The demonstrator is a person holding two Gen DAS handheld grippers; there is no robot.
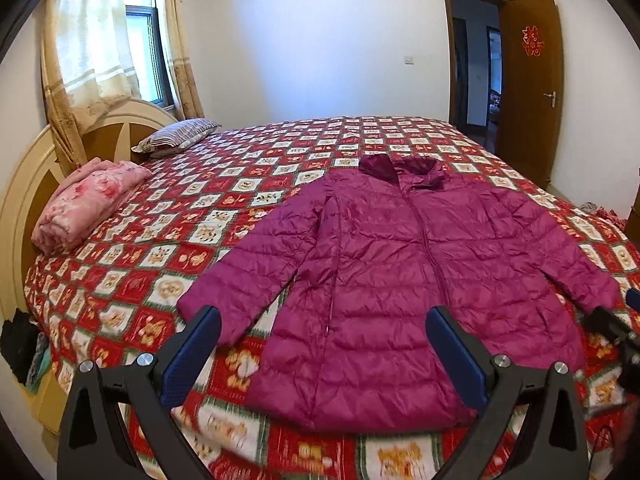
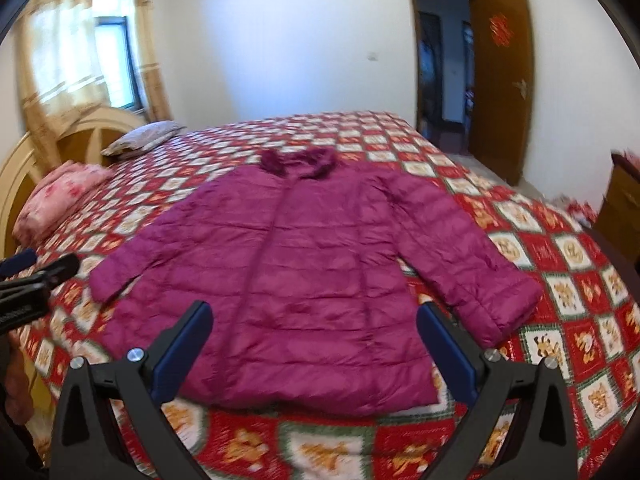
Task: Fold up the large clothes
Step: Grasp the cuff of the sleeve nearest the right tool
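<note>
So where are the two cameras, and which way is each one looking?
Left wrist: sits on the left tool, looks across the bed at the jacket; its open fingers show, and the right tool pokes in at the right edge.
Right wrist: sits on the right tool, faces the same way; its open fingers show, and the left tool pokes in at the left edge.
Both share the jacket, bed, pillow, window and door.

You have a bed with a red and white patterned bedspread before you. A folded pink blanket lies near the wooden headboard, with a striped pillow beyond it. Curtains hang at the window, and the brown door stands open.
</note>
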